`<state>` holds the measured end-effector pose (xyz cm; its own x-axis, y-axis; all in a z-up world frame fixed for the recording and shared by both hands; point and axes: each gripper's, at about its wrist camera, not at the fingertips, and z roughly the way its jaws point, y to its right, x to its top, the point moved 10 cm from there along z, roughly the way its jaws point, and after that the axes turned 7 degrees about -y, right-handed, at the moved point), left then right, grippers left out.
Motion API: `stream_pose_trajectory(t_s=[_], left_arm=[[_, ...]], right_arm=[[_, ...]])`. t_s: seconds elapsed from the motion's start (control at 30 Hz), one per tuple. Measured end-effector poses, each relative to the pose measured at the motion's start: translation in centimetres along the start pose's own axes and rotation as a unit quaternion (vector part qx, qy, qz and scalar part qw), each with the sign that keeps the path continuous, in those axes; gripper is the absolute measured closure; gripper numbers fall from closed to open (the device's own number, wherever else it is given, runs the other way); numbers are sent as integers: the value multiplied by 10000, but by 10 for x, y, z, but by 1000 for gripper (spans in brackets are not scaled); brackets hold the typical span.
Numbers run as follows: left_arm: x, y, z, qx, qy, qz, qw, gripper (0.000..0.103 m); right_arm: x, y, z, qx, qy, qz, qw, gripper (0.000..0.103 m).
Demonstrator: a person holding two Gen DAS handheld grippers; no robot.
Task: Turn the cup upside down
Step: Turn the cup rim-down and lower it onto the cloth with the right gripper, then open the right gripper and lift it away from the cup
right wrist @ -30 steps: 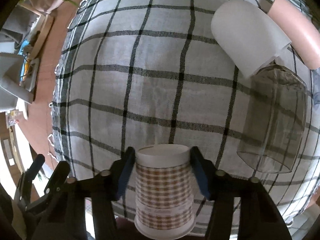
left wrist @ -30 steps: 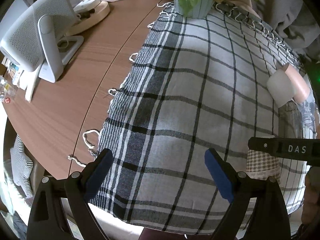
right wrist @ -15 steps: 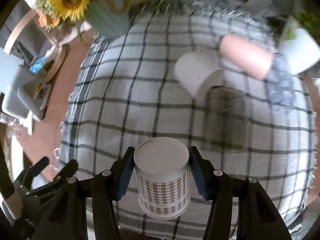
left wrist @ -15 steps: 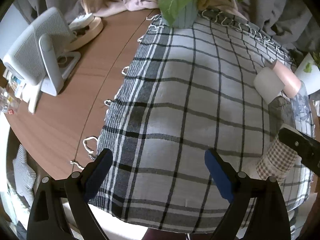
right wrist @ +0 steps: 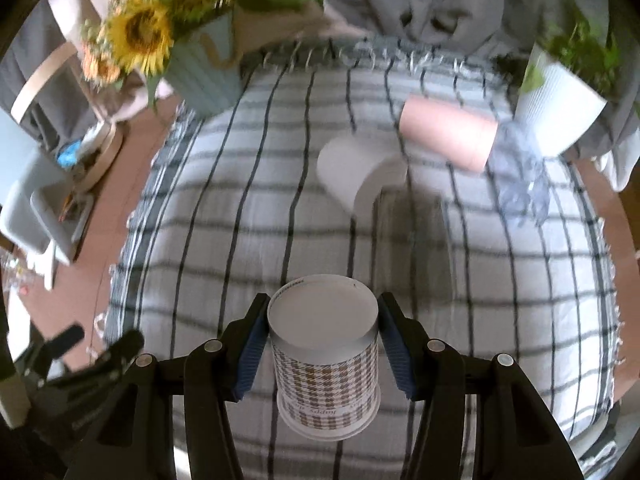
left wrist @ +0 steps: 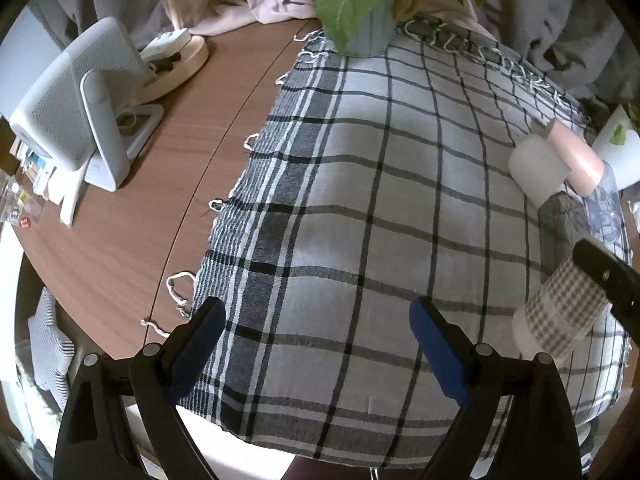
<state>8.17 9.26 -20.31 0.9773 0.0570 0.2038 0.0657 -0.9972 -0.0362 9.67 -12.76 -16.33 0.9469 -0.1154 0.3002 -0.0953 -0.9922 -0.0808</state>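
A paper cup with a brown houndstooth pattern (right wrist: 326, 364) is clamped between the blue pads of my right gripper (right wrist: 322, 350). Its closed white base points away from the camera and its rim points down, above the plaid cloth (right wrist: 240, 240). In the left wrist view the same cup (left wrist: 560, 312) hangs tilted at the right edge, held by a black finger (left wrist: 608, 276). My left gripper (left wrist: 316, 344) is open and empty over the near edge of the cloth.
A white cup (right wrist: 360, 170), a pink cup (right wrist: 448, 136) and a clear glass (right wrist: 412, 240) lie on the cloth's far right. A sunflower pot (left wrist: 360, 28) stands at the back, a white planter (right wrist: 556, 108) at right, a white device (left wrist: 76, 108) on the wooden table (left wrist: 120, 240) at left.
My right gripper has tilted up and lifted with the cup, so the cup's base now faces forward and more of the far table shows. The left gripper has pulled back slightly.
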Motion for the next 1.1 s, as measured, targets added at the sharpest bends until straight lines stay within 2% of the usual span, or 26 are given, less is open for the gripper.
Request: stream_pose_trajectory(t_s=[0.13, 0.27, 0.4, 0.57, 0.7, 0.83, 0.9, 0.97, 1.1], left_arm=[[-4, -1, 9, 89, -112, 4, 9999, 9], [-10, 1, 14, 92, -202, 40, 9997, 9], [-15, 5, 14, -11, -270, 67, 9996, 9], [-17, 13, 9, 72, -187, 263, 9995, 9], [-17, 16, 8, -36, -222, 288, 9993, 9], [-17, 12, 6, 47, -181, 260, 9995, 9], [-17, 11, 4, 51, -166, 243, 9996, 9], [-17, 11, 1, 59, -132, 251, 9996, 9], [-19, 14, -11, 22, 11, 281, 9996, 9]], right_arm=[[9, -2, 6, 0, 313, 43, 9995, 49], [-2, -1, 15, -81, 360, 109, 9993, 48], [-17, -2, 11, -64, 197, 32, 9998, 48], [-38, 0, 13, 96, -123, 92, 9998, 48], [-40, -3, 13, 67, -143, 0, 9999, 48], [-40, -2, 14, 102, -192, 45, 9998, 48], [-41, 0, 16, 150, -280, 141, 9994, 45], [-44, 2, 17, 187, -369, 227, 9989, 37], [-46, 5, 4, 265, -286, 272, 9989, 29]])
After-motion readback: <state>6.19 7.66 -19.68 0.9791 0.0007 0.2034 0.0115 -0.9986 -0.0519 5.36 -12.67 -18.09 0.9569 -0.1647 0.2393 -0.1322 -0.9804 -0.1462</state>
